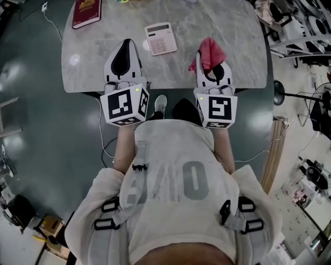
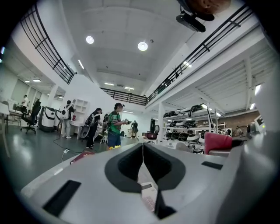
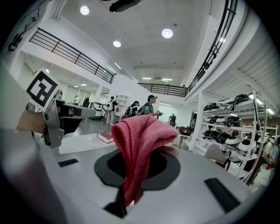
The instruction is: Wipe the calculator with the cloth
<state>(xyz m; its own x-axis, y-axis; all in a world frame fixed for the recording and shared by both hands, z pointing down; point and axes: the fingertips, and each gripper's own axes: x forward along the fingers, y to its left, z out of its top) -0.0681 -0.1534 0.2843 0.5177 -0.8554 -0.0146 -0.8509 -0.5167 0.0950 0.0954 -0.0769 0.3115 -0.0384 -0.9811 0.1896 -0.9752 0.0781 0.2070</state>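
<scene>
Calculator (image 1: 161, 38) lies flat on the marble table (image 1: 232, 26), mid-table and a bit far of both grippers, btwn them in the head view. A red book (image 1: 86, 11) sits well apart at far left.

R gripper (image 1: 213, 71) is clamped on the pink cloth (image 1: 208, 52); a loose fold bunches up over the jaw tips. L gripper (image 1: 125, 42) has its jaws pressed together w/ nothing in them. It hangs just near-left of the calc.

Step in hand, as I judge it: bring the cloth over to the calc, which is far-left of the R gripper. Tips:
- tilt the R gripper down so the hanging fold, not the hard jaw tips, meets the keys
- use the closed L jaws to pin one edge, since a light calc will likely skid on smooth stone
- stroke along its length w/ light pressure

Orientation: long axis runs near-to-far, w/ the far end leaning slightly left. Display is at the far end and keys at the near end, so it reads upright for the person.
</scene>
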